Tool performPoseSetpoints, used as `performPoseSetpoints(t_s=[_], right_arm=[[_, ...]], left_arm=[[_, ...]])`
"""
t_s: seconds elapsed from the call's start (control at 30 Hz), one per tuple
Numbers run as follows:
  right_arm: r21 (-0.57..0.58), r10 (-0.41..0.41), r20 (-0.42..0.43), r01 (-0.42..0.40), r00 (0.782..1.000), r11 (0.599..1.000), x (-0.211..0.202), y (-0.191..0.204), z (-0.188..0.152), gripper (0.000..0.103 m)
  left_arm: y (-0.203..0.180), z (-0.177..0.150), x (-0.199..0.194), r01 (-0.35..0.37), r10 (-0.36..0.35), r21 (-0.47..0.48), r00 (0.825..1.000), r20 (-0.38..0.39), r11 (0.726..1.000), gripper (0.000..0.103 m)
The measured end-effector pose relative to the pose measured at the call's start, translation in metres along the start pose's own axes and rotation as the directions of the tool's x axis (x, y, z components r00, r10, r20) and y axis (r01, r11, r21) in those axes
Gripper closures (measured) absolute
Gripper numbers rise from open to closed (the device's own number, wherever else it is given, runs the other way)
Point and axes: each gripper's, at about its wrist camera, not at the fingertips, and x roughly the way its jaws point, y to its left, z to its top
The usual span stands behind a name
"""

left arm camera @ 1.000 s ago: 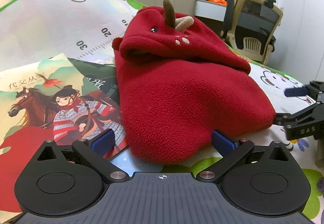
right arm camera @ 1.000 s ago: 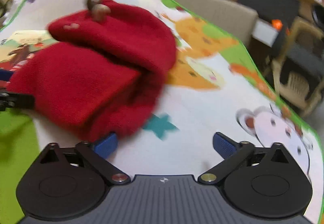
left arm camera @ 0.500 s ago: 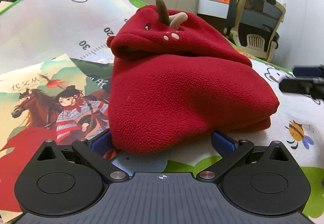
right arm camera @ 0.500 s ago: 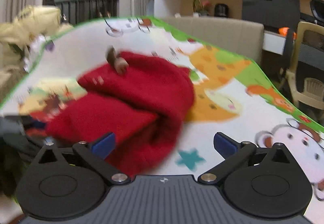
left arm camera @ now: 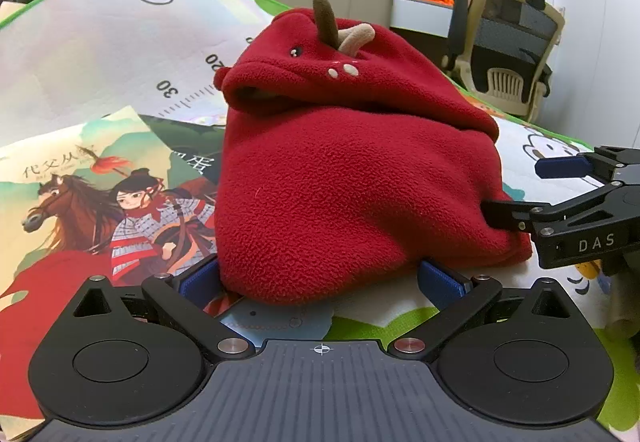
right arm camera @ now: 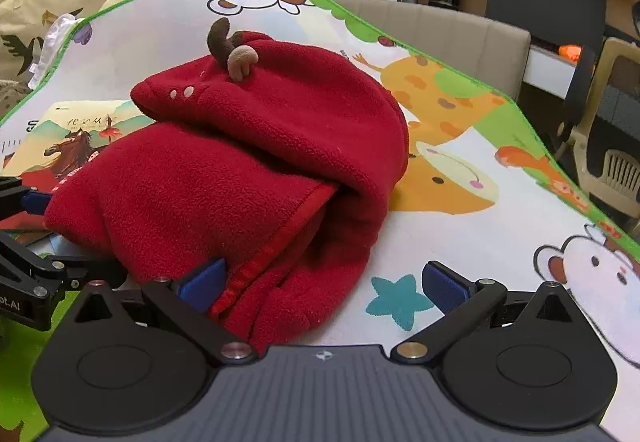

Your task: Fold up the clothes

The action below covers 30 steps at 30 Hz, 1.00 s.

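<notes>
A red fleece hooded garment with small brown antlers lies in a folded bundle on the play mat. My left gripper is open, and the bundle's near edge sits between its blue pads. In the left wrist view my right gripper comes in from the right, open, its lower finger touching the bundle's side. In the right wrist view the garment fills the centre, its hood folded over the body. My right gripper is open with the zip edge against its left pad. My left gripper shows at the left edge.
A picture book lies on the mat, partly under the garment's left side. An office chair and a beige sofa back stand beyond the mat's far edge. A yellow bag sits at the far left.
The bundle has been pushed into a taller, narrower heap. My right gripper swung up and away, then came back to the bundle's right side. Both grippers stayed open.
</notes>
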Motion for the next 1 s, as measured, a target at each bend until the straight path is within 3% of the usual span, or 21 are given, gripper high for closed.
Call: performPoseSetpoints(t_s=[0.17,0.27,0.33,0.4,0.5,0.53,0.6,0.67,0.77,0.83,1.0], right_arm=[[-0.007,-0.017,0.026,0.017,1.000,1.000,-0.004,0.006,-0.002,0.000],[-0.001,-0.078,0.128,0.079,0.989,0.997,-0.028,0.008,-0.011,0.000],[0.030,-0.114,0.137,0.111,0.984,0.993,-0.049,0.008,-0.023,0.000],[0.035,-0.078,0.148,0.074,0.986,0.997,-0.073,0.005,-0.038,0.000],[0.021,-0.032,0.151,0.030,0.988,0.999,-0.107,0.002,-0.061,0.000],[0.013,-0.019,0.150,0.017,0.989,1.000,-0.118,0.001,-0.069,0.000],[0.016,-0.028,0.163,0.026,0.986,1.000,-0.133,-0.001,-0.078,0.000],[0.034,-0.056,0.181,0.050,0.982,0.998,-0.144,-0.003,-0.085,0.000],[0.084,-0.109,0.177,0.096,0.978,0.992,-0.146,-0.009,-0.087,0.000],[0.104,-0.127,0.169,0.110,0.978,0.988,-0.144,-0.011,-0.086,0.000],[0.096,-0.113,0.160,0.099,0.981,0.990,-0.142,-0.012,-0.087,0.000]], left_arm=[[-0.006,-0.001,-0.001,-0.047,0.047,0.021,0.999,0.001,0.999,0.000],[-0.011,-0.008,-0.014,-0.119,0.118,0.013,0.991,0.056,0.993,0.000],[-0.022,-0.022,-0.031,-0.169,0.165,0.021,0.978,0.124,0.985,0.000],[-0.038,-0.040,-0.050,-0.189,0.177,0.050,0.967,0.185,0.981,0.000],[-0.063,-0.064,-0.076,-0.260,0.228,0.066,0.924,0.307,0.963,0.000],[-0.067,-0.070,-0.084,-0.248,0.215,0.056,0.915,0.341,0.967,0.000],[-0.074,-0.079,-0.096,-0.128,0.105,0.039,0.924,0.367,0.991,0.000],[-0.081,-0.083,-0.095,-0.039,0.020,0.051,0.944,0.331,0.998,0.000],[-0.095,-0.085,-0.075,-0.101,0.072,0.112,0.969,0.237,0.989,0.000],[-0.093,-0.085,-0.072,-0.130,0.109,0.087,0.970,0.219,0.988,0.000],[-0.085,-0.088,-0.073,-0.098,0.088,0.033,0.968,0.237,0.995,0.000]])
